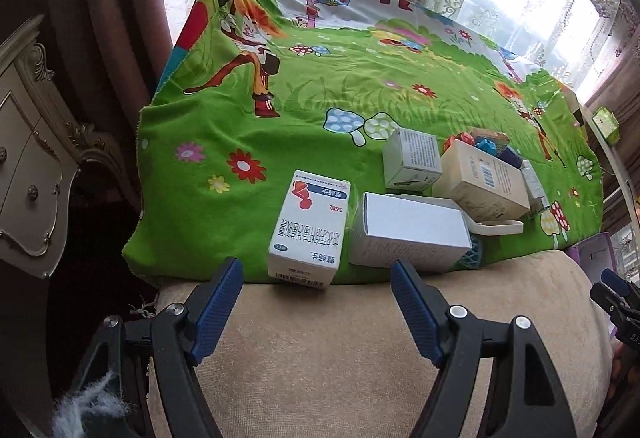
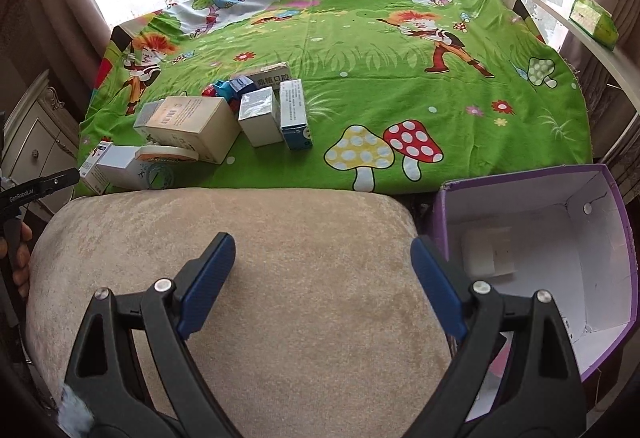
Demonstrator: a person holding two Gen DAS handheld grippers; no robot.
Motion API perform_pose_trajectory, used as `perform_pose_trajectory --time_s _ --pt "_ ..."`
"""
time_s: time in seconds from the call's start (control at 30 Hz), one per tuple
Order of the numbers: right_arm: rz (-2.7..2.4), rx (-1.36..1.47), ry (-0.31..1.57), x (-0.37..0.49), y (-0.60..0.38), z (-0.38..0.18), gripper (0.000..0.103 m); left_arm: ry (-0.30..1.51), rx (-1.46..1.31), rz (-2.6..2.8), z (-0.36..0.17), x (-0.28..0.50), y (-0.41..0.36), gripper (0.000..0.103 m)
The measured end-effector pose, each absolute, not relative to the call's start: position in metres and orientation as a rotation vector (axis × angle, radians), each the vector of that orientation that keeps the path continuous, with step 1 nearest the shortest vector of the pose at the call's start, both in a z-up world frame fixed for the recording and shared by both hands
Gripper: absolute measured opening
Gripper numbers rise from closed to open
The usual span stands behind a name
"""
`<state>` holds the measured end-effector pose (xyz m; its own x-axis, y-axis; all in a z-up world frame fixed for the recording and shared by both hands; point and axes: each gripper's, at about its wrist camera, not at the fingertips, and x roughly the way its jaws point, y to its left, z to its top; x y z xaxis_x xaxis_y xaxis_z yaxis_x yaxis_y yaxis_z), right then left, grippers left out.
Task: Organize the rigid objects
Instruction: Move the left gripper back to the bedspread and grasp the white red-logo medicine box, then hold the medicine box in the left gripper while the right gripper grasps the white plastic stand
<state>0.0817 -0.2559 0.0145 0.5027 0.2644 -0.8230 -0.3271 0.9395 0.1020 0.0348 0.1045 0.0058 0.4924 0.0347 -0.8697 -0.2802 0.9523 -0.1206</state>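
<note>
Several small cardboard boxes lie in a cluster on the green cartoon cloth (image 1: 320, 97). Nearest my left gripper (image 1: 317, 280) is a white medicine box with a red figure (image 1: 310, 228), next to a plain white box (image 1: 412, 232) and a cream box with a barcode (image 1: 486, 177). The left gripper is open and empty, just short of the medicine box. In the right wrist view the cream box (image 2: 192, 125), a silver-topped box (image 2: 260, 113) and a blue-ended box (image 2: 295, 113) show. My right gripper (image 2: 323, 258) is open and empty over the beige cushion (image 2: 240, 258).
A purple carton with a white inside (image 2: 536, 250) stands open at the right of the cushion, with a white piece lying in it. A carved cream cabinet (image 1: 28, 157) stands at the left. A green pack (image 2: 594, 22) sits on a shelf at the right. Curtains hang behind.
</note>
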Motion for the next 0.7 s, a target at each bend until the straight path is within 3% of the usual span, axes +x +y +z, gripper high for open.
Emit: perform_pose_trajectory --time_s 0.3,0.5,0.7 --pt "0.459 -0.205 0.955 0.086 -0.201 0.018 0.091 1.133 -0.192 0.232 -0.015 0.060 0.107 0.068" --pt "0.540 -0.275 0.936 0.090 -0.158 0.020 0.091 1.145 -0.167 0.197 -0.022 0.067 0.102 0.044" --pt "0.583 -0.338 0.943 0.095 -0.119 0.014 0.091 1.112 -0.177 0.192 -0.023 0.061 0.100 0.043"
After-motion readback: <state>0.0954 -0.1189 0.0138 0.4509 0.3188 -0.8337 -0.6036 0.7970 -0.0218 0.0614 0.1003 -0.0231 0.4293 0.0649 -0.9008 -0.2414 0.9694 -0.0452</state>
